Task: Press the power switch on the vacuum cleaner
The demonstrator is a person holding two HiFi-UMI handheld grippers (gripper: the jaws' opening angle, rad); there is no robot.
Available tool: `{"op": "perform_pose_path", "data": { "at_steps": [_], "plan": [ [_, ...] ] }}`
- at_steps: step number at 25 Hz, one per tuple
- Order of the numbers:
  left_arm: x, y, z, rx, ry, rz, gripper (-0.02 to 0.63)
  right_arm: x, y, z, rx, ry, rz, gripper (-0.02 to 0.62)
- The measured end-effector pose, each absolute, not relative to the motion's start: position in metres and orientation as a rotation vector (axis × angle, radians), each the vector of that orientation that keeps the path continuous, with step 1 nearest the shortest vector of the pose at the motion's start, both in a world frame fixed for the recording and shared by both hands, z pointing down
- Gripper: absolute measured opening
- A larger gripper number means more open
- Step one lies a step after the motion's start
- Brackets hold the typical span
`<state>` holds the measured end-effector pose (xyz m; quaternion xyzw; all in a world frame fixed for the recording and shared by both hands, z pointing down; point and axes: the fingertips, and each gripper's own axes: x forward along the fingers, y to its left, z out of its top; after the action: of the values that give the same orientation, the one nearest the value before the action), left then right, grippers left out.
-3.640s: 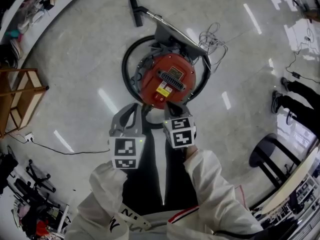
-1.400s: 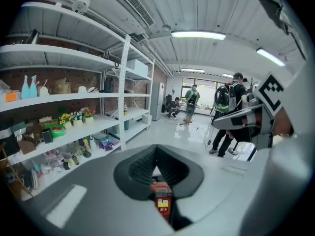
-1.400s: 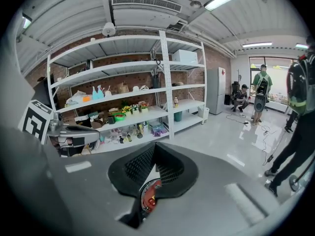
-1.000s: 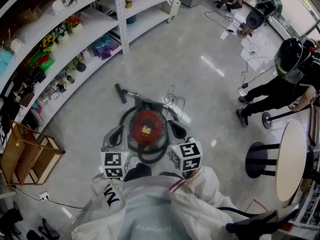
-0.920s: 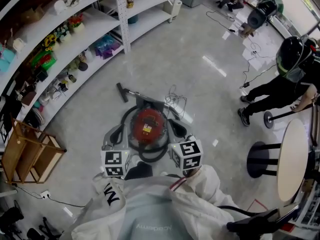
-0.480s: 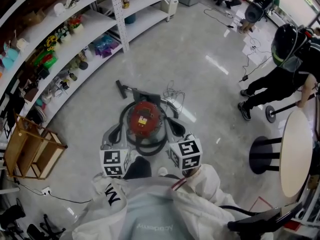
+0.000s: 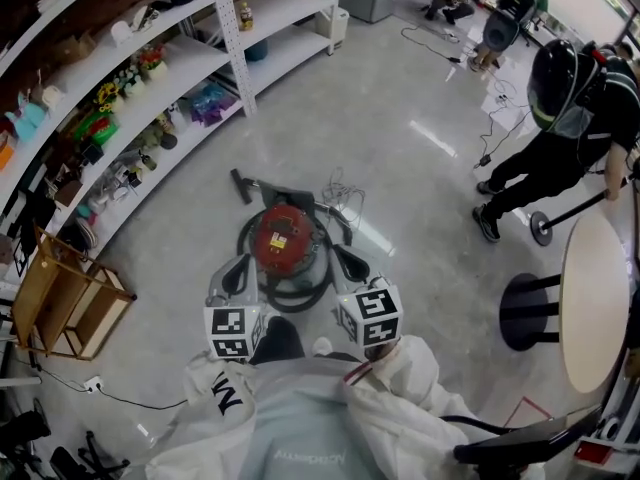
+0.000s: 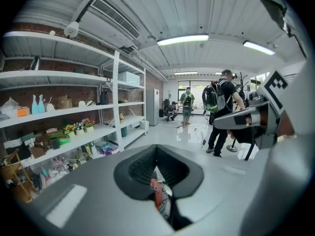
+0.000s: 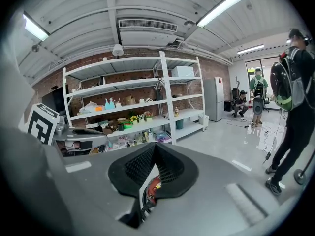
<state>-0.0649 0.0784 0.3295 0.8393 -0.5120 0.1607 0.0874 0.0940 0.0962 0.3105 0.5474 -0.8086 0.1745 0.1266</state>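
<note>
The red round vacuum cleaner stands on the glossy floor, ringed by its black hose. Its wand and nozzle point away, beside a tangle of cord. My left gripper hangs well above the floor at the vacuum's near left, my right gripper at its near right. Both are shut with nothing held and touch nothing. Through the gap under the closed tips, the left gripper view shows a sliver of the red vacuum. The right gripper view shows the same vacuum.
White shelves full of small items line the left. A wooden rack stands at lower left. On the right are a person in black with a backpack, a round table and a black stool. Cables trail over the floor.
The head view has risen far from the vacuum, which now looks small. Both grippers, earlier right at its near edge, have lifted away and hang well above it.
</note>
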Motion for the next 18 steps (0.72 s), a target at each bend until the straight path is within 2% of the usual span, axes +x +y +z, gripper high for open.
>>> {"op": "perform_pose_path", "data": {
  "at_steps": [18],
  "plan": [
    [-0.057,0.131,0.325,2.457,-1.599,0.52,0.0,0.098,0.139,0.309,1.525,-2.431,0.524,0.0]
  ]
}}
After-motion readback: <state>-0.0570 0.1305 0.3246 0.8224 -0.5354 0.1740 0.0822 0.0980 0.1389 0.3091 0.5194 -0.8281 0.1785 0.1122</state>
